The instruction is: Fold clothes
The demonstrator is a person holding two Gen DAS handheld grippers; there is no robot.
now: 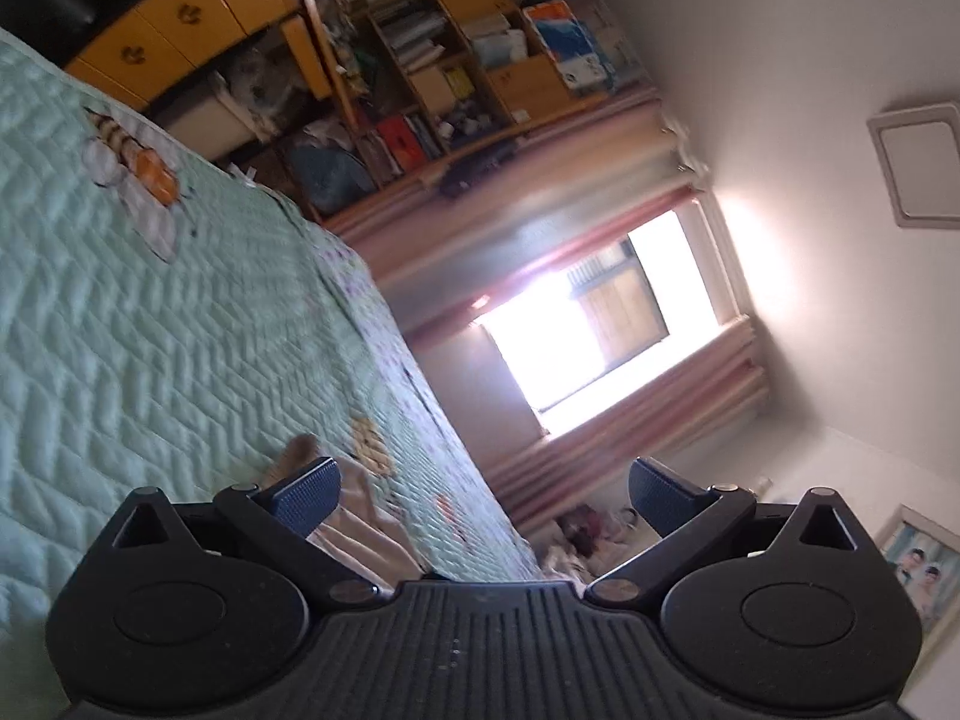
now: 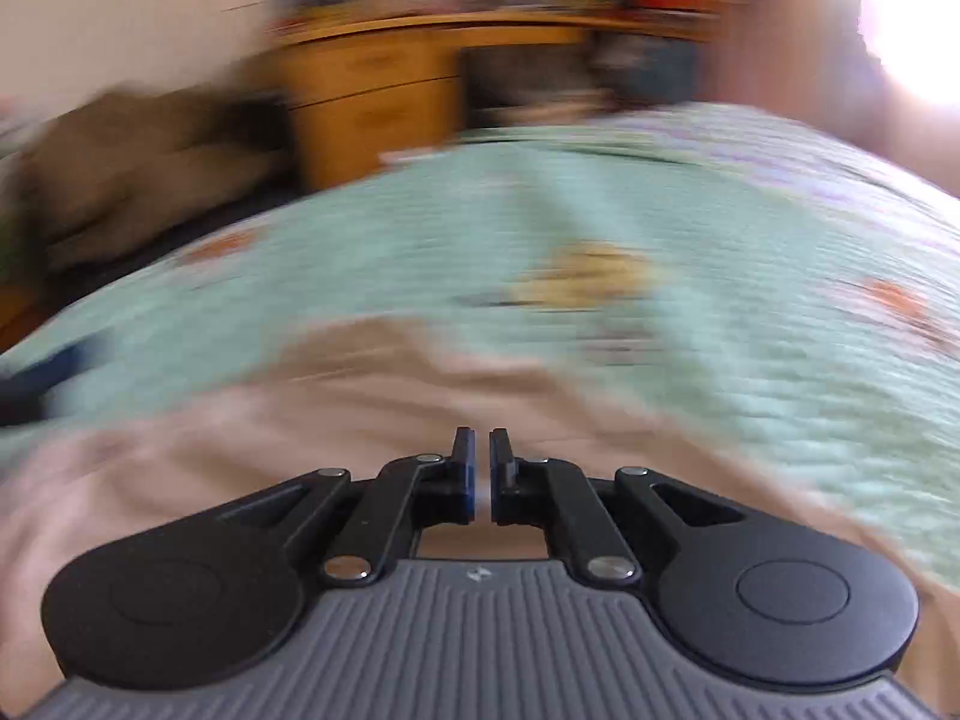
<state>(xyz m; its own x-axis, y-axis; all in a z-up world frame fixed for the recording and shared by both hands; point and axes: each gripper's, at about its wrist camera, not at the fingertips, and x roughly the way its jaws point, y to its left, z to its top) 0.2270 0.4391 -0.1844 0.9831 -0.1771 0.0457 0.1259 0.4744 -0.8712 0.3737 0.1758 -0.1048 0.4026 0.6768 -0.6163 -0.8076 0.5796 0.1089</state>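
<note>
Your right gripper has its jaws almost together with nothing visibly clamped, low over the pale pink garment spread on the green quilted bed. Your left gripper has its jaws wide apart and empty, rolled sideways, facing the bright window beyond the bed's edge.

The left gripper is rolled sideways, its jaws spread wide (nothing between them); the right gripper has its jaws nearly together.
</note>
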